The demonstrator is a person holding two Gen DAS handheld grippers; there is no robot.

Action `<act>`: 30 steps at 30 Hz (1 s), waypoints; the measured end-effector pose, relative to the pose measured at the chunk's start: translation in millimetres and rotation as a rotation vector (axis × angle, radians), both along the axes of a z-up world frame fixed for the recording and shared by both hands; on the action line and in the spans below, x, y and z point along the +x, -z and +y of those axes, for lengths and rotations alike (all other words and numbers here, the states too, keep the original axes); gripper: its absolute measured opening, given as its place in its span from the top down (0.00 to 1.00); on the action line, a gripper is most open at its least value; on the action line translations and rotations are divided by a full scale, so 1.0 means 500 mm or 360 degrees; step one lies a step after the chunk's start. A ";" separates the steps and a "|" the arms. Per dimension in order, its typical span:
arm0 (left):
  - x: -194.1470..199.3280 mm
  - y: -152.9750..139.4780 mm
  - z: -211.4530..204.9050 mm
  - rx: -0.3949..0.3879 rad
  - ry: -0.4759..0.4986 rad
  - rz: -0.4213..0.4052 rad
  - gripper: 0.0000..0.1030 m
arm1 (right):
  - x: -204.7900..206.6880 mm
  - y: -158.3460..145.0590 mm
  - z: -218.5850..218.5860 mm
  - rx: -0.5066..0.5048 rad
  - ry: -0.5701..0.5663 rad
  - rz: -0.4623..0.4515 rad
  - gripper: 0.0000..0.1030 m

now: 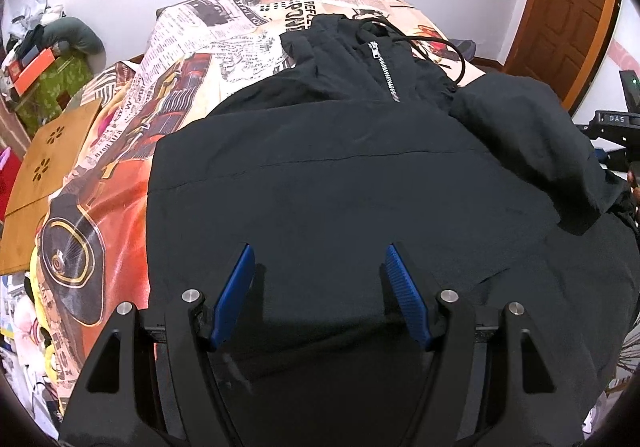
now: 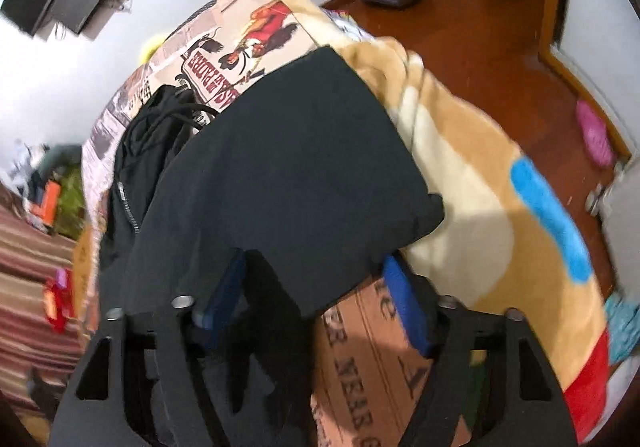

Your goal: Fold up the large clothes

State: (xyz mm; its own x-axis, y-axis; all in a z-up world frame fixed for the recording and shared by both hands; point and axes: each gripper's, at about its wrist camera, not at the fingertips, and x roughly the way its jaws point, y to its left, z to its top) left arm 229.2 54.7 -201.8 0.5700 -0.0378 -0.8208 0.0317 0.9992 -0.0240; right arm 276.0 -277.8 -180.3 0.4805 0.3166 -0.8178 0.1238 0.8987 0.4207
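Black fabric of the jacket lies spread zip-up across the patterned bedspread, probably flattened so its sides can be folded inward. Left gripper hangs spread wide above the lower body, pinching nothing, while the right gripper has its jaws apart around the jacket's near right edge, beside a tan blanket; bare bedspread on the left leaves working room.

Jacket covers near bed; bare bedspread beyond collar; wooden board flanks left edge.
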 end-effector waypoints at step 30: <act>-0.154 -0.099 0.157 -0.0081 -0.0152 -0.0216 0.35 | -0.088 -0.185 0.508 -0.0114 -0.0945 -0.0235 0.92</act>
